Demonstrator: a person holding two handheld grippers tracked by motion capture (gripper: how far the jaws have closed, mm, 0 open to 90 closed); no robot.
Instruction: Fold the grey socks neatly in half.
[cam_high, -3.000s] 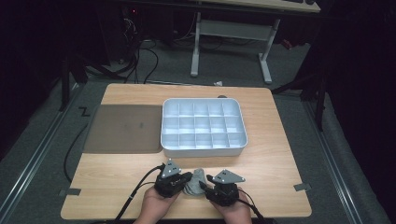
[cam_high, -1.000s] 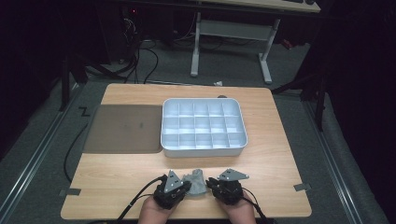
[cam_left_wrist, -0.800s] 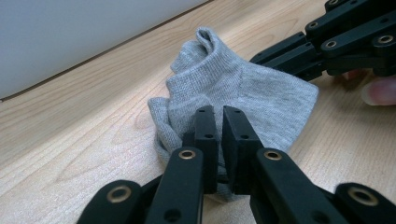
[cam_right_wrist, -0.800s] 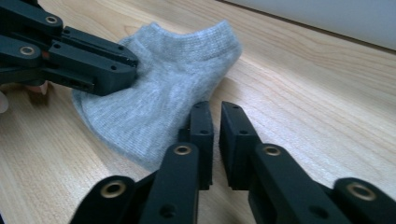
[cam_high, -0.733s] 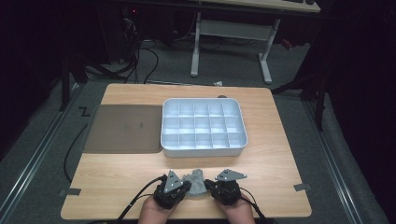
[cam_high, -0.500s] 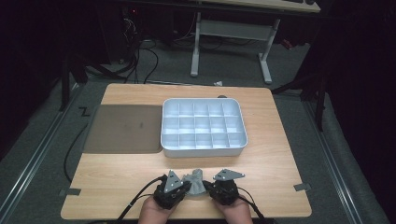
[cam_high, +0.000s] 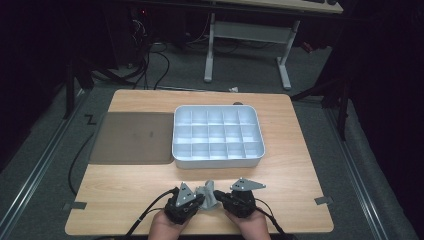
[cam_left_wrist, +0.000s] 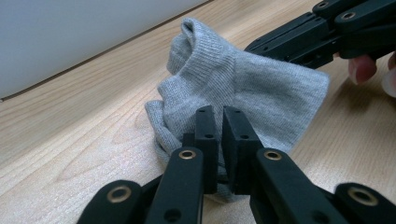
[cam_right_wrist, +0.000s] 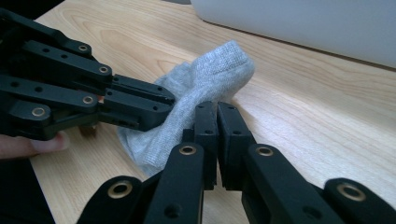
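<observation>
Wooden table (cam_high: 280, 165), lower centre of high view | grey sock (cam_high: 206, 193) bunched between both grippers | left gripper (cam_left_wrist: 223, 122) closed on its near edge | right gripper (cam_right_wrist: 216, 116) pinching opposite edge | white tray (cam_high: 218, 158) beyond, apart | sock's long axis spans gripper to gripper

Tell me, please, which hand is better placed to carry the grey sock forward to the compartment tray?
Probably the right: the right tongs and left tongs both pinch the grey sock shut, but the compartment tray lies ahead and slightly to the right. The margin is small.
</observation>
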